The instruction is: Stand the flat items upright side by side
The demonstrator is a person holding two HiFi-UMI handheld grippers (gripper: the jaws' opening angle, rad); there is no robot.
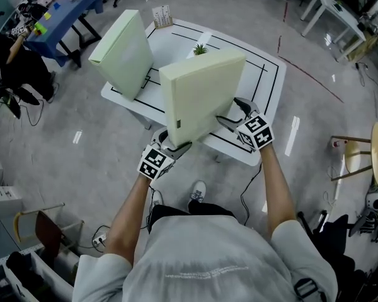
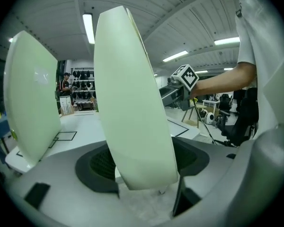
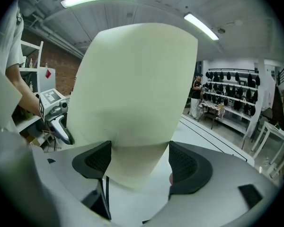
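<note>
Both grippers hold one pale green flat box [image 1: 198,96] upright in the air over the near edge of the white table [image 1: 268,74]. My left gripper [image 1: 174,145] is shut on its lower left corner, and my right gripper [image 1: 229,116] is shut on its right edge. A second pale green box [image 1: 123,52] stands upright on the table's far left part, tilted a little. In the left gripper view the held box [image 2: 132,103] fills the jaws [image 2: 144,167], with the standing box [image 2: 31,98] to its left. In the right gripper view the held box [image 3: 132,98] sits between the pads [image 3: 92,160].
A small green plant [image 1: 200,49] and a card stand [image 1: 162,16] sit at the table's far side. Black lines mark the tabletop. A blue table [image 1: 63,17] with a seated person [image 1: 3,52] is far left; a wooden stool [image 1: 375,153] is right.
</note>
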